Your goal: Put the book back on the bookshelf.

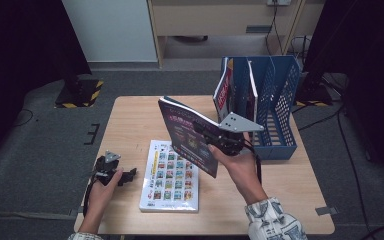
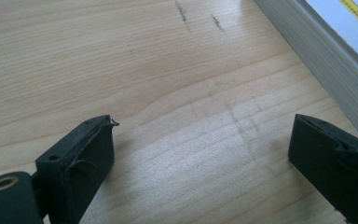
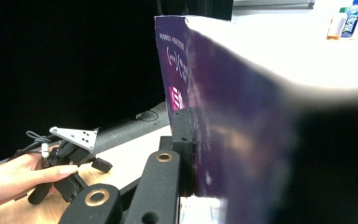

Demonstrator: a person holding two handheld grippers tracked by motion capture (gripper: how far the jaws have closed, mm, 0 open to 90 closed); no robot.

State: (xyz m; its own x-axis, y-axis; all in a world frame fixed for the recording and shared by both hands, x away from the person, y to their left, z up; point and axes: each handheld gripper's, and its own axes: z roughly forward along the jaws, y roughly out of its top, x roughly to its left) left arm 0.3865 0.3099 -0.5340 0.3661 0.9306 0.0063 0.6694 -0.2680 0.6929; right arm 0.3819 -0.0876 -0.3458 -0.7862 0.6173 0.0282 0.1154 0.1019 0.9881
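A dark purple book is held tilted above the middle of the wooden table, with my right gripper shut on its edge. In the right gripper view the purple book stands close against one black jaw. A second book with a grid of small pictures lies flat below it. My left gripper rests on the table at the front left, open and holding nothing. Its jaws hover wide apart over bare wood, beside the page edge of the flat book.
A blue slotted file rack stands at the table's back right with a red-and-white book upright in its left slot. Grey carpet surrounds the table. The other hand's gripper shows far off in the right gripper view.
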